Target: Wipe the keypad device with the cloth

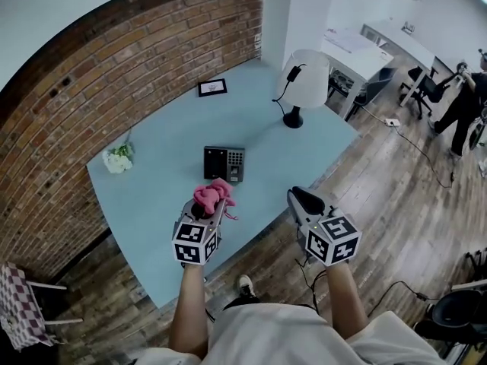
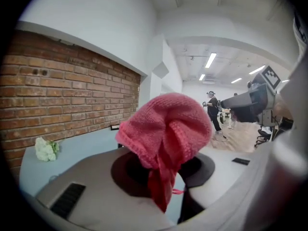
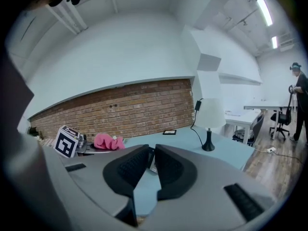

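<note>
The black keypad device [image 1: 224, 163] lies flat near the middle of the pale blue table [image 1: 152, 192]. My left gripper [image 1: 215, 201] hangs just in front of it, shut on a bunched pink knitted cloth [image 1: 212, 195] [image 2: 166, 131] that fills the left gripper view. My right gripper [image 1: 301, 199] [image 3: 151, 162] is held above the table's near right edge, level with the left one, its jaws shut with nothing between them. From the right gripper view the pink cloth [image 3: 108, 141] and the left gripper's marker cube [image 3: 67, 141] show at the left.
A white-shaded lamp [image 1: 303, 82] with a black base and cord stands at the table's far right. A small framed card [image 1: 212, 87] lies near the brick wall, white flowers [image 1: 118, 158] at the left edge. A person [image 1: 466, 97] stands far right on the wooden floor.
</note>
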`<state>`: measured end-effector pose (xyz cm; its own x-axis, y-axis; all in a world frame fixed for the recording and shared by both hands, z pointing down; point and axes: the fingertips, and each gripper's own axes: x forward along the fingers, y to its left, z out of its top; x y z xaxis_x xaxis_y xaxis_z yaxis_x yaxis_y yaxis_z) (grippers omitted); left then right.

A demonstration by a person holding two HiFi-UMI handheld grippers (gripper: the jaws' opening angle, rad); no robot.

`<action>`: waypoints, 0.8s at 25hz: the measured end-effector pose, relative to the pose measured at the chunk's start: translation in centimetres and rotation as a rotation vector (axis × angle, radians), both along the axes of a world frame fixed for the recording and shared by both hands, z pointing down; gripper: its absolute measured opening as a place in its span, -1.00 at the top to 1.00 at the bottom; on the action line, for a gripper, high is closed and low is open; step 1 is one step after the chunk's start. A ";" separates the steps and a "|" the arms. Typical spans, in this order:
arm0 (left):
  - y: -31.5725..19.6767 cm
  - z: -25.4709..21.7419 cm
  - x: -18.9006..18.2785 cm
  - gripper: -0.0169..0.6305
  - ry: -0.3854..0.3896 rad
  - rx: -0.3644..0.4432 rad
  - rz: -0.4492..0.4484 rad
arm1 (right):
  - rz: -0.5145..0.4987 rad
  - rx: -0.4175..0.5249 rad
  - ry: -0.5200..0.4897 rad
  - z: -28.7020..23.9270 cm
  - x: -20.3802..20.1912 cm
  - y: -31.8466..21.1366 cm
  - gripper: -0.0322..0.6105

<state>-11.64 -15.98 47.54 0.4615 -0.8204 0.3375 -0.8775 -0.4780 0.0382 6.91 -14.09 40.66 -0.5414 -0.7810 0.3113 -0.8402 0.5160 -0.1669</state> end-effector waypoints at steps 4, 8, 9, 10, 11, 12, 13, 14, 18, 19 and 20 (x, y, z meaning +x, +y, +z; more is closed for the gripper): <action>2.2 -3.6 0.9 0.48 -0.016 0.070 -0.033 | -0.043 0.043 0.013 -2.7 0.9 1.9 0.70; 4.7 -7.0 2.2 0.48 -0.040 0.144 -0.066 | -0.084 0.101 0.029 -5.2 2.3 4.1 0.70; 5.4 -7.6 2.6 0.48 -0.039 0.155 -0.072 | -0.090 0.113 0.028 -5.7 2.7 4.7 0.70; 6.3 -8.2 2.9 0.48 -0.035 0.163 -0.076 | -0.096 0.122 0.027 -6.1 3.1 5.3 0.70; 7.1 -8.7 3.2 0.48 -0.030 0.170 -0.081 | -0.100 0.128 0.025 -6.5 3.5 6.0 0.70; 8.0 -9.3 3.5 0.48 -0.025 0.179 -0.086 | -0.103 0.134 0.023 -6.8 3.8 6.5 0.70; 8.9 -9.9 3.7 0.48 -0.023 0.189 -0.092 | -0.106 0.141 0.020 -7.2 4.1 7.1 0.70; 9.8 -10.5 3.9 0.48 -0.024 0.201 -0.099 | -0.108 0.147 0.017 -7.6 4.4 7.7 0.70; 13.4 -12.4 5.3 0.48 -0.045 0.255 -0.116 | -0.128 0.175 0.012 -8.7 5.5 10.5 0.70; 14.4 -12.6 5.6 0.48 -0.052 0.265 -0.118 | -0.134 0.182 0.011 -8.8 5.8 11.3 0.70; 15.4 -12.9 6.0 0.48 -0.057 0.274 -0.119 | -0.140 0.188 0.009 -9.0 6.0 12.1 0.70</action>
<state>-5.64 -0.56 34.67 0.3432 -0.9318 0.1184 -0.9252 -0.3571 -0.1286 12.91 -1.98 31.65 -0.6465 -0.7432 0.1722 -0.7592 0.6490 -0.0497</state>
